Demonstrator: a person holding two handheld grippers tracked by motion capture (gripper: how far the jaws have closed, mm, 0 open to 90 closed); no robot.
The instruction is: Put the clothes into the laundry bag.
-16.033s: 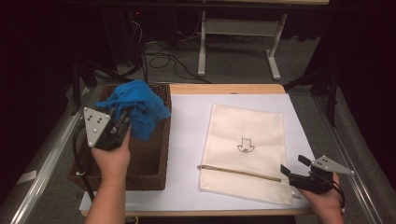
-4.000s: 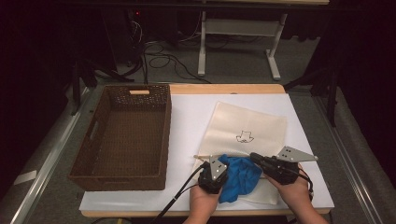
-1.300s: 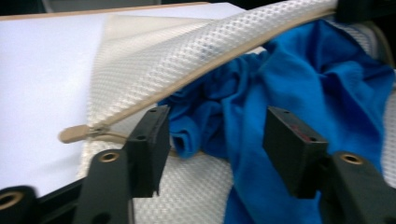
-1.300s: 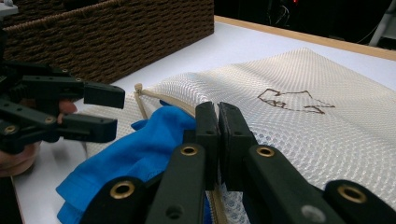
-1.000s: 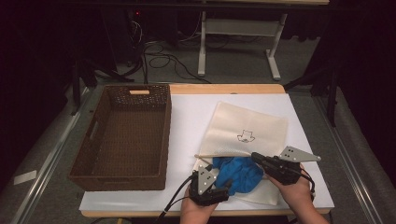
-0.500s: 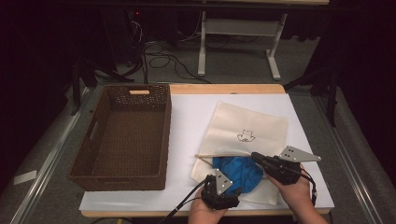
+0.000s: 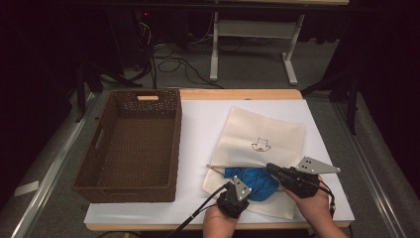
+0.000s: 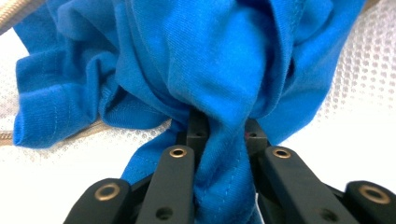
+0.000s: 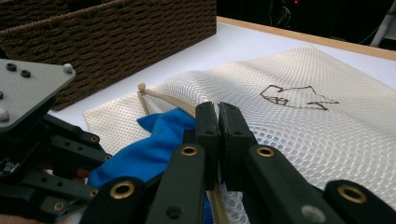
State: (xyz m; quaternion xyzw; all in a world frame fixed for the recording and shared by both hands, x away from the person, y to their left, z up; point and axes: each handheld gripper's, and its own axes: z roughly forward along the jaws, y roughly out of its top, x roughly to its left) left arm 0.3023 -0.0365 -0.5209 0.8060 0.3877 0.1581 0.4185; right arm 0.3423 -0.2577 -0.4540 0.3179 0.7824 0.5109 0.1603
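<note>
From the high view, a cream mesh bag (image 7: 262, 148) lies flat on the white table sheet (image 7: 203, 129), and everything else sits relative to it: the brown wicker basket (image 7: 130, 144) stands well apart to its left, nothing in it, and a blue cloth (image 7: 252, 181) bunches at the bag's near edge, just below the drawstring (image 7: 223, 167). The left gripper (image 7: 236, 193) meets the cloth from the near side; the right gripper (image 7: 277, 171) reaches in at the cloth's right, over the bag's near corner. In the left gripper view, the cloth (image 8: 210, 70) spills over the bag's mesh (image 8: 355, 93) and a fold of it runs down between the jaws, which have just been closing and now pinch it — left gripper (image 8: 224, 135) clenched on the cloth. In the right gripper view, the right gripper (image 9: 217, 121) has its jaws pressed together on the bag's edge by the drawstring (image 9: 163, 97), the cloth (image 9: 154, 144) just left of it, the left gripper's body (image 9: 32, 140) beyond that, and the basket (image 9: 116, 37) behind.
</note>
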